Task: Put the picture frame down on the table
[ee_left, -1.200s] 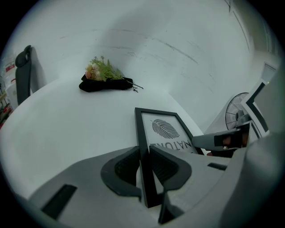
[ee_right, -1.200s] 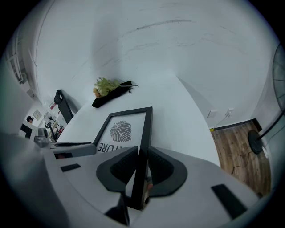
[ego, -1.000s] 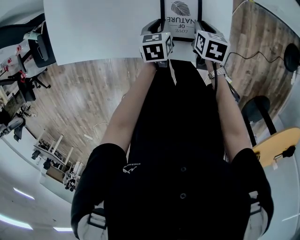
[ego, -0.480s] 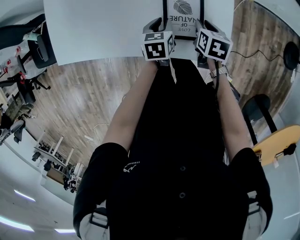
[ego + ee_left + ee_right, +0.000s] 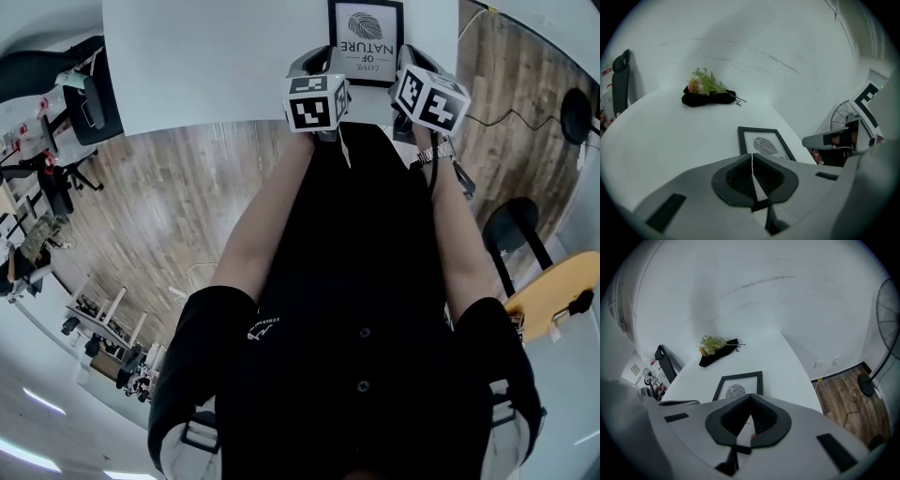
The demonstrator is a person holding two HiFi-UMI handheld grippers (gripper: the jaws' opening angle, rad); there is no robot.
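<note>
Picture frame flat on the white worktop, both grippers empty beside it.

The black picture frame (image 5: 366, 42) lies face up near the worktop's (image 5: 216, 66) near edge, showing a leaf print above the words "LOVE OF NATURE". The left gripper (image 5: 323, 66) sits just beside its left lower corner and the right gripper (image 5: 405, 66) just beside its right one. In the left gripper view the jaws are pressed together at the tips with nothing held, the frame lying just beyond them. The right gripper view shows the same: tips together, nothing held. Farther back on the worktop, well apart from the frame, lies a bunch of flowers (image 5: 707, 91) in a dark wrap. A fan (image 5: 887, 324) stands on the wooden floor to the right.
</note>
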